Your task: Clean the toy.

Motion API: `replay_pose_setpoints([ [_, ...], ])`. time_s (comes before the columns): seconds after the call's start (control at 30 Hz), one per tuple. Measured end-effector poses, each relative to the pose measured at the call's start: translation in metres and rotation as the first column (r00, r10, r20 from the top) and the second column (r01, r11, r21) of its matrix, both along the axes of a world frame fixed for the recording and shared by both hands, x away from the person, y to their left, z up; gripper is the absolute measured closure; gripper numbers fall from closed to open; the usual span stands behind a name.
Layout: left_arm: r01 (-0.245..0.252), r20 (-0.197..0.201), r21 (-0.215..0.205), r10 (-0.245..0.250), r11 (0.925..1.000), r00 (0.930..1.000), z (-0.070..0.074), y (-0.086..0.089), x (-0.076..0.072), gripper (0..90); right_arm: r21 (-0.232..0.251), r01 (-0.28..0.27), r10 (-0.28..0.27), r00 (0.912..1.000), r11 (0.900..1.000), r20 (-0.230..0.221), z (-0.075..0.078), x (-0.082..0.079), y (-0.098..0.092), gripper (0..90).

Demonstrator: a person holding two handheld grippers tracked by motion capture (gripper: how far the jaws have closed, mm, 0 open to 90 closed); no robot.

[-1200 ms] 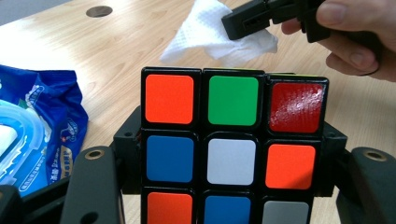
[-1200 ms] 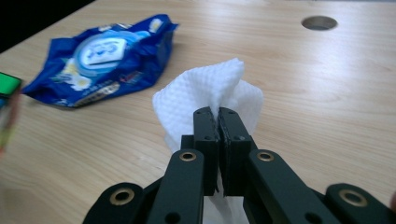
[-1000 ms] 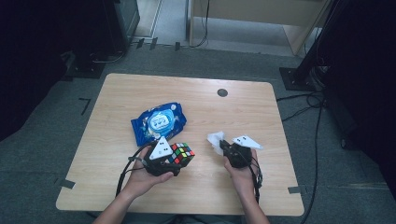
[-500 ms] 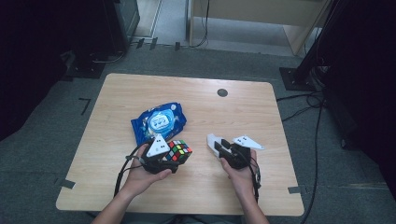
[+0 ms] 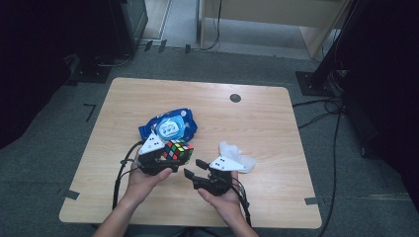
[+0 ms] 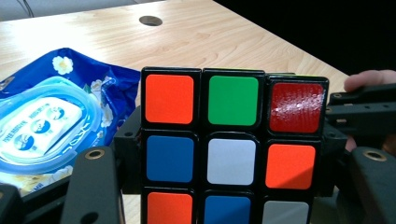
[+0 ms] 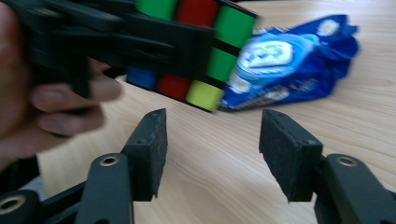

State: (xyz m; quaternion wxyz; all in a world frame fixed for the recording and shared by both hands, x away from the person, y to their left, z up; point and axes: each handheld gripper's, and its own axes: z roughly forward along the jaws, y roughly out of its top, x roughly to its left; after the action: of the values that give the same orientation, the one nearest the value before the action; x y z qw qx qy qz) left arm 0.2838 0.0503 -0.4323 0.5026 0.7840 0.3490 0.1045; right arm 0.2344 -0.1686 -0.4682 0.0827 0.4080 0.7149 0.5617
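While my left gripper [image 5: 170, 154] clamps the puzzle cube [image 5: 178, 150] just off the blue wipes pack [image 5: 168, 127], my right gripper [image 5: 196, 169], jaws just opening and empty, nears; a misjudged approach could knock the cube loose.

Blue wet-wipe pack [image 5: 168, 128] (flowered, lid shut) on wooden table [image 5: 262, 123]; crumpled white tissue [image 5: 236, 155] nearby.

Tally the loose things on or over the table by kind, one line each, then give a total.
Rubik's cube: 1
Blue wet-wipes pack: 1
Crumpled white wipe: 1
Total: 3
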Motion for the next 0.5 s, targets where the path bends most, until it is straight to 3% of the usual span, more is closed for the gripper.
replay_pose_setpoints([
  [0.1,0.006,-0.004,0.008,-0.006,0.9999,1.0,-0.001,-0.005,-0.002,33.6,0.031,-0.006,0.006,1.0,1.0,-0.008,0.001,-0.003,0.007,39.7],
  [0.27,0.01,-0.004,0.014,-0.01,0.9999,0.9999,-0.002,-0.01,-0.004,33.5,0.039,0.022,-0.02,0.9993,0.999,-0.032,-0.002,-0.004,0.012,36.5],
  [0.33,0.01,-0.009,0.013,-0.01,0.9999,0.9999,-0.004,-0.013,-0.004,33.6,0.07,0.037,-0.033,0.9974,0.997,-0.063,-0.005,-0.002,0.013,33.4],
  [0.5,0.009,-0.009,0.019,-0.009,0.9998,0.9999,-0.006,-0.016,-0.006,33.6,0.109,0.068,-0.058,0.9946,0.992,-0.086,-0.007,-0.001,0.014,30.9],
])
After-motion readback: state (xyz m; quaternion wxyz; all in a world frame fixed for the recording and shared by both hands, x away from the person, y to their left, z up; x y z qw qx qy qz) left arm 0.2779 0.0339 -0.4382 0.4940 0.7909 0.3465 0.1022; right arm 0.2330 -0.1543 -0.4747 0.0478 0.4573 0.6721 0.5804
